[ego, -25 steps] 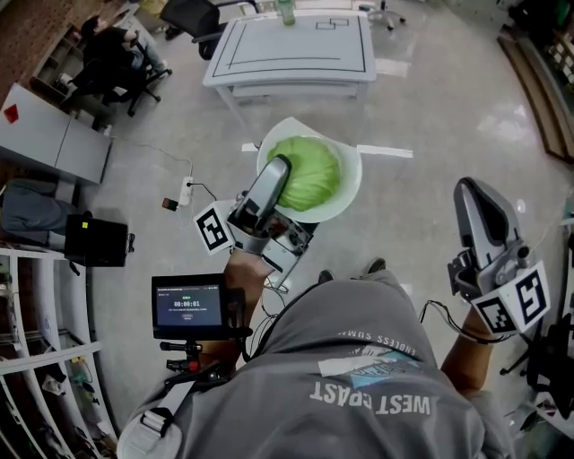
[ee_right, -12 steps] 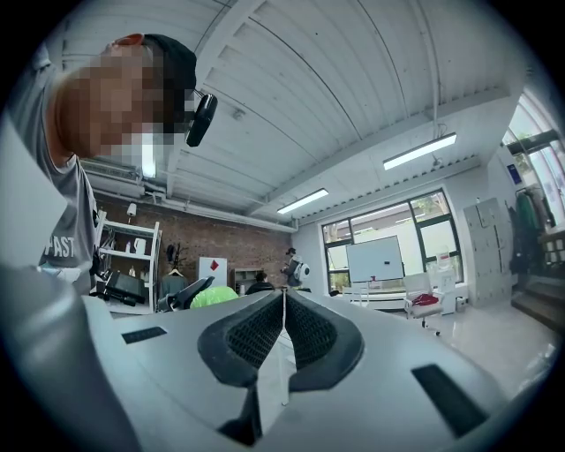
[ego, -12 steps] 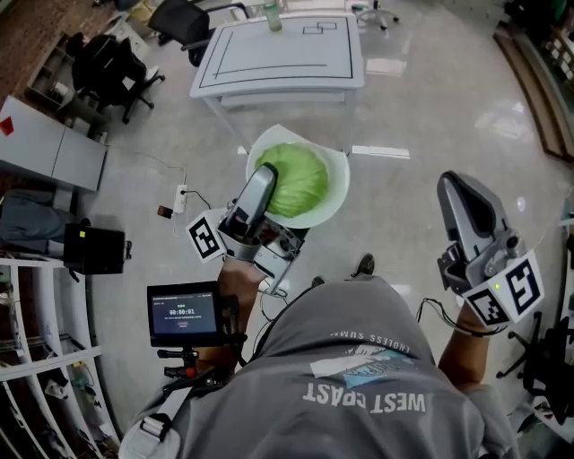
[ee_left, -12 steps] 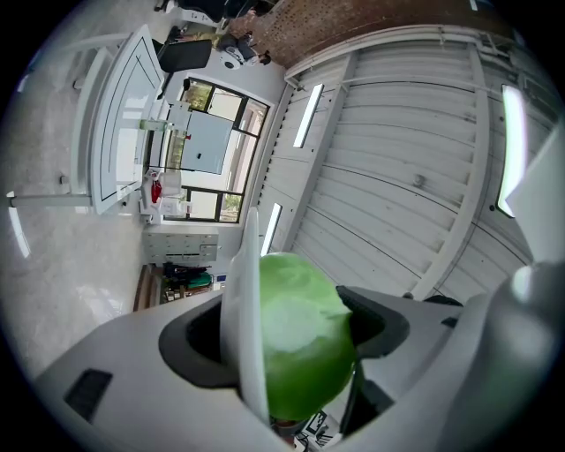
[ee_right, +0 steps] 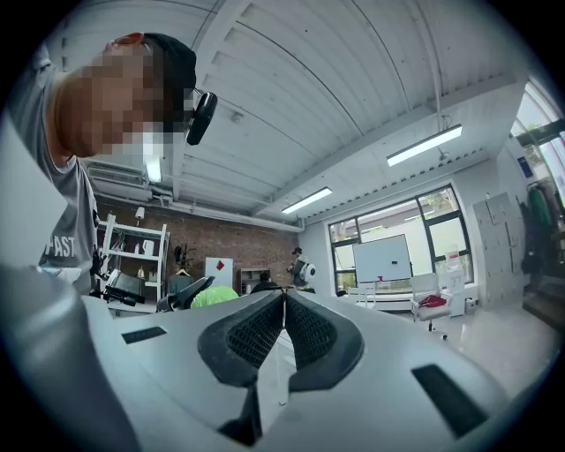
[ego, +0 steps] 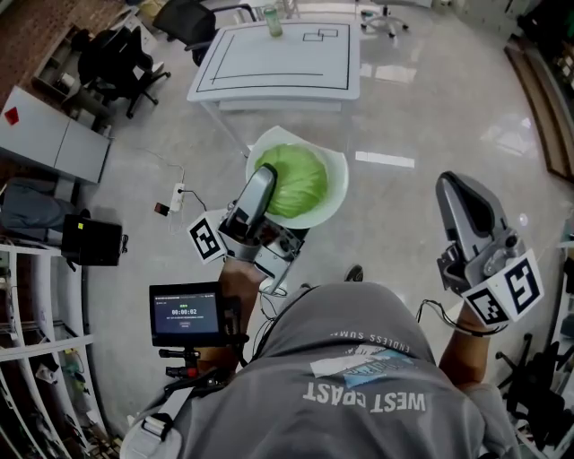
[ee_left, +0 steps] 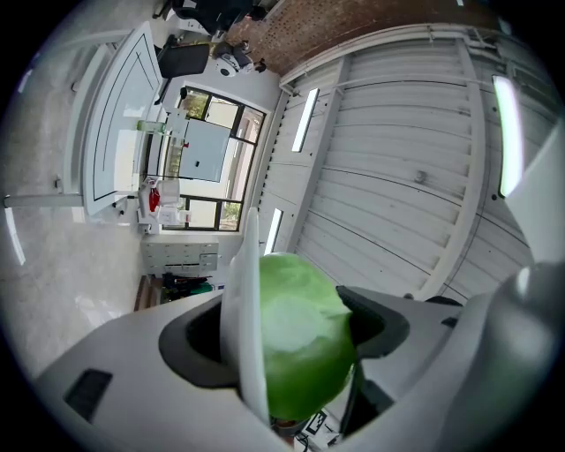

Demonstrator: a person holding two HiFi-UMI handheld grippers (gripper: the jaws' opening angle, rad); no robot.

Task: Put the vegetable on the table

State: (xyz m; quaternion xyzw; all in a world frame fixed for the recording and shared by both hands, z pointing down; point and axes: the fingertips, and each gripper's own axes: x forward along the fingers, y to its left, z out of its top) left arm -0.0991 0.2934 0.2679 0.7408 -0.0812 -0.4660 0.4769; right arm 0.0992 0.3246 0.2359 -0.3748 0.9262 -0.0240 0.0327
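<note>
Left gripper [ego: 267,179] is clamped on the near rim of a white plate [ego: 334,172]. The cabbage [ego: 301,179] sits in the plate, carried out ahead of that gripper and over bare floor, not over the table. Its edge looks pinched in with the rim, though the left gripper view is too close to say whether the inner pad bears on leaf or only on plate. Right gripper [ee_right: 283,305] has its pads closed together with nothing in them. It is held off to the right, well clear of the plate.

Risks as I read them:
- One-rim grip with the load cantilevered past the pads. The plate could pivot in the pads and the cabbage would roll out.
- If the pad is on leaf, the leaf compresses and the grip loosens.
- The right gripper gives no support under the far rim, so there's no backup.
- Power strip [ego: 177,194] and its cable lie on the floor just left of the left gripper, so it's a trip hazard.

Surface: white table [ego: 278,54] with black outlines, straight ahead of the left gripper and well apart from it. Mostly bare, with a green cup [ego: 272,20] at its far edge.

Room: glossy grey floor [ego: 430,108], office chairs [ego: 117,63] ahead-left, and a grey cabinet [ego: 54,143] to the left.
</note>
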